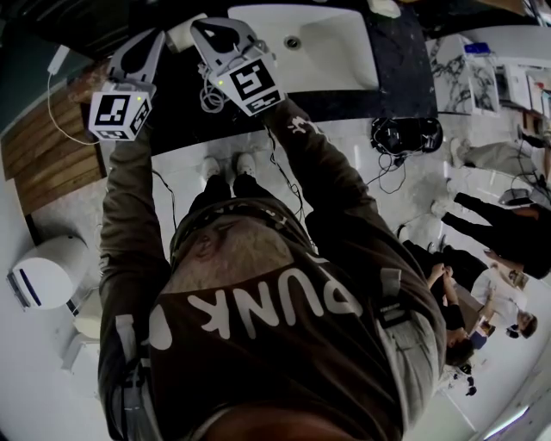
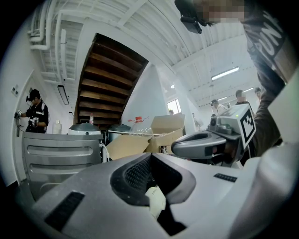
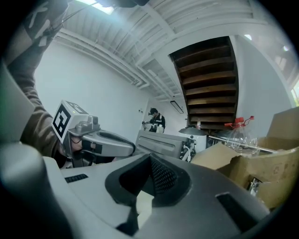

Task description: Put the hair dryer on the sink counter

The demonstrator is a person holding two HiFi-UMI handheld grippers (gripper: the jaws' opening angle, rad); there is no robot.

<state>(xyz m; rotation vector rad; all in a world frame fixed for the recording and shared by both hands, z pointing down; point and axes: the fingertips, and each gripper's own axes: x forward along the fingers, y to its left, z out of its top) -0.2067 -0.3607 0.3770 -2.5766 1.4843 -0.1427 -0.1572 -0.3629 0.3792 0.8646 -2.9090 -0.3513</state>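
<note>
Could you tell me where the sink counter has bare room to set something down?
The dark counter strip right of the white basin looks bare, bar a white item at its back. Left of the basin is crowded: left gripper, right gripper and a coiled white cord.

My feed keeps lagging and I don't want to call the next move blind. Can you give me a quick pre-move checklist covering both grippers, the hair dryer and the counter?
1. Left gripper empty: ok. Its jaws are together with nothing between them.
2. Right gripper empty: ok. Its jaws are shut and hold nothing.
3. Hair dryer located: cannot tell. A black corded object lies on the floor to the right, but what it is remains unclear.
4. Room on the sink counter: ok. The dark top is bare to the right of the basin.
5. Grippers clear of each other: ok. They are side by side and not touching.
</note>
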